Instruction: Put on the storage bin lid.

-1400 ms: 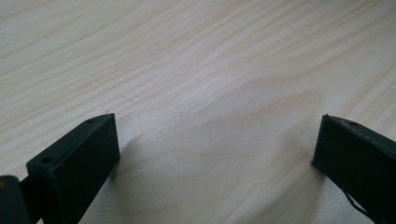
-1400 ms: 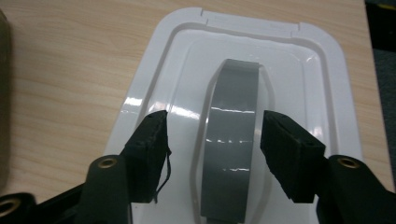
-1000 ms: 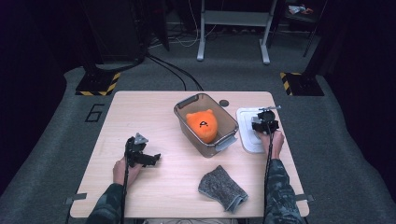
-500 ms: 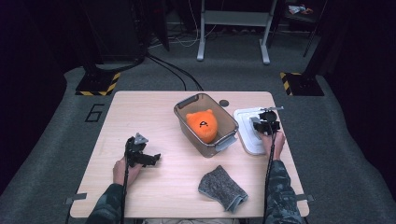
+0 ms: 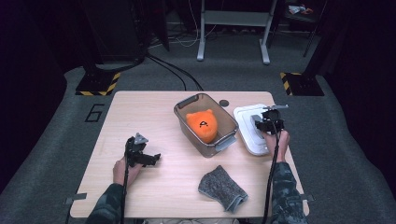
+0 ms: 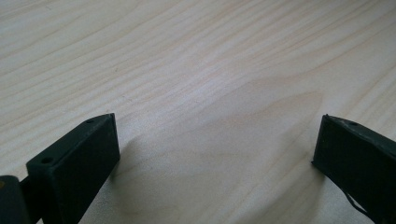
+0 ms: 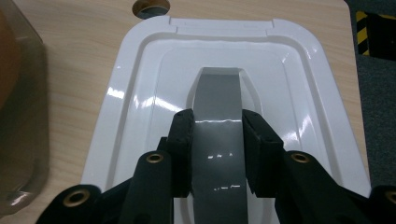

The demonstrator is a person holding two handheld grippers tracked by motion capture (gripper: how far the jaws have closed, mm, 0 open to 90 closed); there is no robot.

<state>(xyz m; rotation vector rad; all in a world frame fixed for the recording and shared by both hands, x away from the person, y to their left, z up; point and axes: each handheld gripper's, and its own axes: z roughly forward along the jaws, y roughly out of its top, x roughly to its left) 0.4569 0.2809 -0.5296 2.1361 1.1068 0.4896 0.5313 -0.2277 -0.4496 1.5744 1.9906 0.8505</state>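
Observation:
A white bin lid (image 5: 247,135) lies flat on the table to the right of the bin. In the right gripper view its grey handle strip (image 7: 218,93) runs down the middle of the lid (image 7: 140,84). My right gripper (image 5: 267,122) (image 7: 218,123) sits on the lid with its two black jaws pressed against both sides of that handle. The clear plastic bin (image 5: 187,122) holds an orange plush toy (image 5: 202,123). At the table's left front my left gripper (image 5: 148,157) (image 6: 215,140) hangs just above bare wood, open, with nothing between its jaws.
A grey knitted cloth (image 5: 223,189) lies near the front edge, between my two forearms. A round cable hole (image 5: 224,102) (image 7: 150,5) sits in the tabletop behind the lid. The bin's wall (image 7: 18,116) stands close to the lid's left. The table's right edge (image 7: 350,70) is just past the lid.
My right gripper has shifted slightly to the right over the lid. The left gripper, bin and cloth have not moved.

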